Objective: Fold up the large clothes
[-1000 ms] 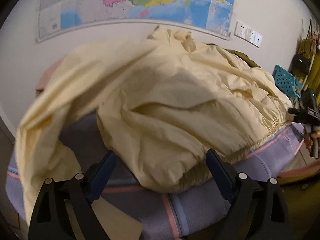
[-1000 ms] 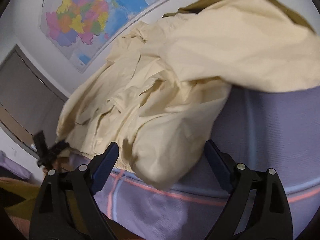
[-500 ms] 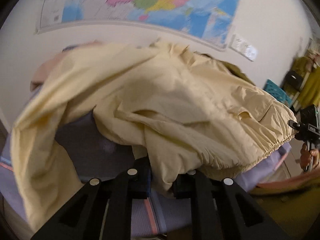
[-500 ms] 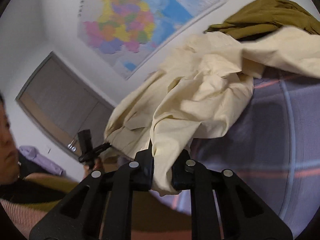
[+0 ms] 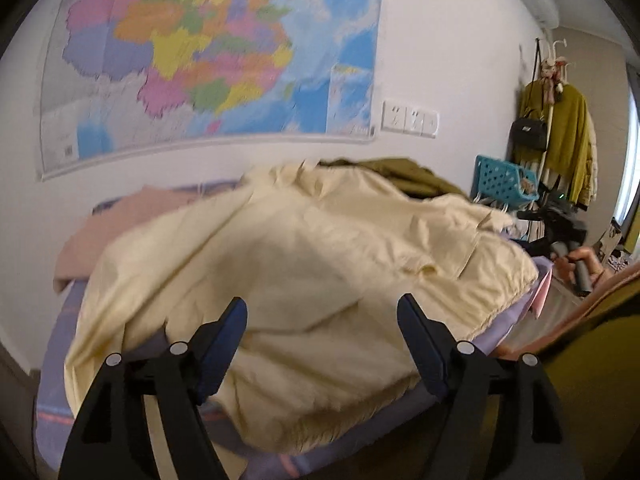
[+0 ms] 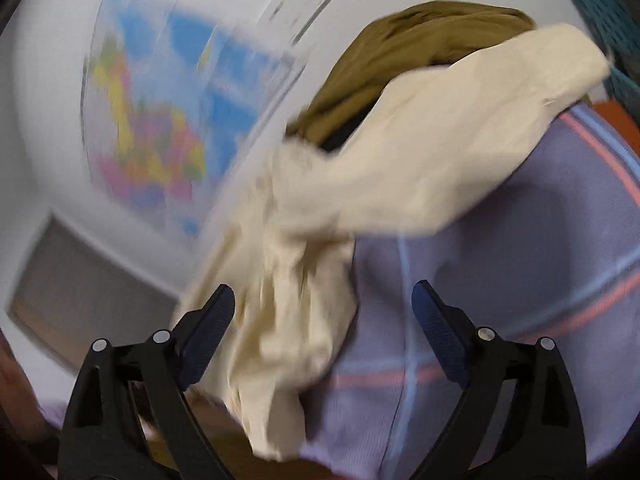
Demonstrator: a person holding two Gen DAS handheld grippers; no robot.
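Wall map [image 6: 160, 120]: in the right wrist view smeared by motion blur; its regions run together and no lettering can be read.
Olive garment [image 5: 400, 176]: mostly hidden behind the cream jacket [image 5: 300, 280]; only its upper folds show, so its kind cannot be told.
Pink cloth [image 5: 132, 216]: its near part lies under the jacket; shape unclear.
Bed cover [image 6: 520, 260]: largely covered by the jacket, cut off at the frame edges.
Jacket hem [image 6: 276, 420]: blurred in the right wrist view; whether it touches either blue pad cannot be told.
Right gripper [image 5: 560, 236]: small, dark and blurred at the left view's edge; its jaws are indistinct there.
Wall sockets [image 5: 410, 119]: too blurred for detail.
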